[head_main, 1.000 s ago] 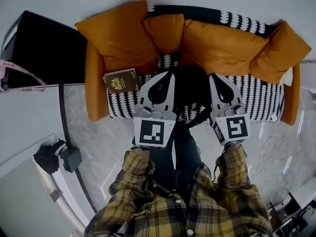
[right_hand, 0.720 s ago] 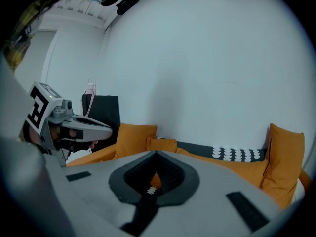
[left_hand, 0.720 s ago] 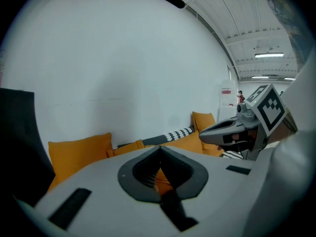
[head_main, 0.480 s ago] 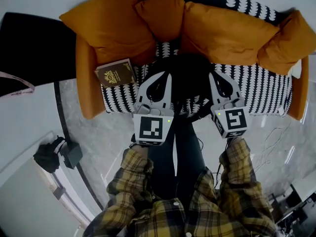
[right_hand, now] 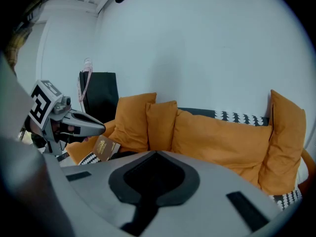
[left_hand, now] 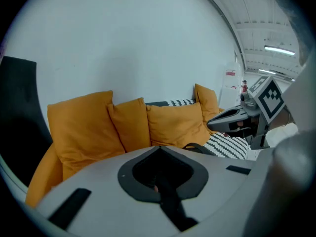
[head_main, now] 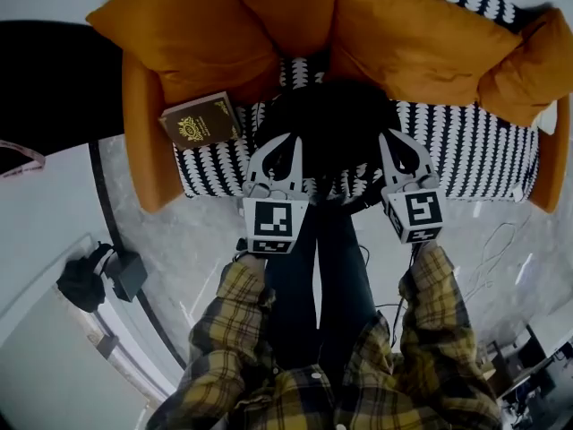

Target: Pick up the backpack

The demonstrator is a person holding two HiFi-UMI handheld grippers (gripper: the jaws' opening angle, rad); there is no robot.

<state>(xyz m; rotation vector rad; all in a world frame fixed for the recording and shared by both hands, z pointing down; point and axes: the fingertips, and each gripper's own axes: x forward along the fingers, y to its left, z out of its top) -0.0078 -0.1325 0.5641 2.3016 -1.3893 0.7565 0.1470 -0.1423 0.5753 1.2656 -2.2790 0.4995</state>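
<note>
Left tool [head_main: 286, 139] and right tool [head_main: 392, 137], both clenched on nothing, have dropped toward the sofa [head_main: 474, 155] within the past second. The black backpack [head_main: 336, 119] lies on its patterned seat just beyond my tips, so I judge the jaws must part before any grasp.

backpack [head_main: 327, 119] on sofa [head_main: 466, 146], book [head_main: 199, 121] to its l

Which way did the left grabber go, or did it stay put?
Yes. The left gripper now sits lower in the head view against the book, farther from the orange cushions.
</note>
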